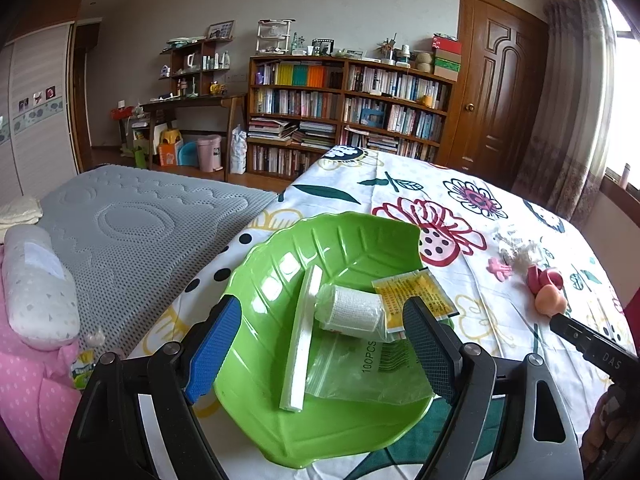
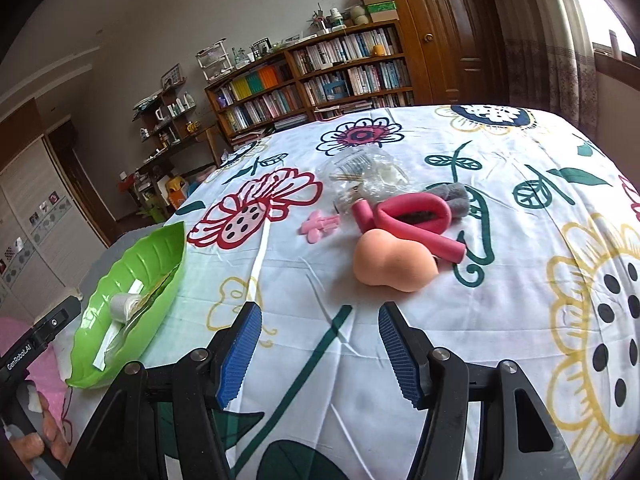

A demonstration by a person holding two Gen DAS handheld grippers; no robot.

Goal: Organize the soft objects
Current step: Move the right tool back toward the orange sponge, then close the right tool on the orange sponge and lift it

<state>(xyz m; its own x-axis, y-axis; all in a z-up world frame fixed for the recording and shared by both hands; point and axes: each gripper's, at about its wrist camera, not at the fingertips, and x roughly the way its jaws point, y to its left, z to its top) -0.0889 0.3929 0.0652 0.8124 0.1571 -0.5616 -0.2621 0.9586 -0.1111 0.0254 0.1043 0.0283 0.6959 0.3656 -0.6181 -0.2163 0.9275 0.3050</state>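
Note:
A green leaf-shaped tray [image 1: 280, 248] [image 2: 160, 252] lies on the flowered cloth. In it are a white bandage roll [image 1: 350, 312], a white foam strip [image 1: 302, 340], a yellow sachet [image 1: 416, 292] and a clear zip bag [image 1: 360, 368]. My left gripper [image 1: 320, 350] hovers open over the tray, holding nothing. To the right lie a peach makeup sponge [image 2: 394, 260], a pink foam curler [image 2: 408, 216], a grey felt piece [image 2: 452, 196], a small pink clip [image 2: 318, 226] and a clear plastic packet [image 2: 368, 172]. My right gripper [image 2: 318, 352] stands open just short of the sponge.
A grey mattress pad [image 1: 132, 224] and a grey pillow [image 1: 36, 288] lie left of the cloth, with pink bedding [image 1: 32, 392] below. Bookshelves [image 1: 348, 108] and a wooden door [image 1: 500, 80] stand behind. A hand [image 2: 36, 436] holds the left gripper's handle.

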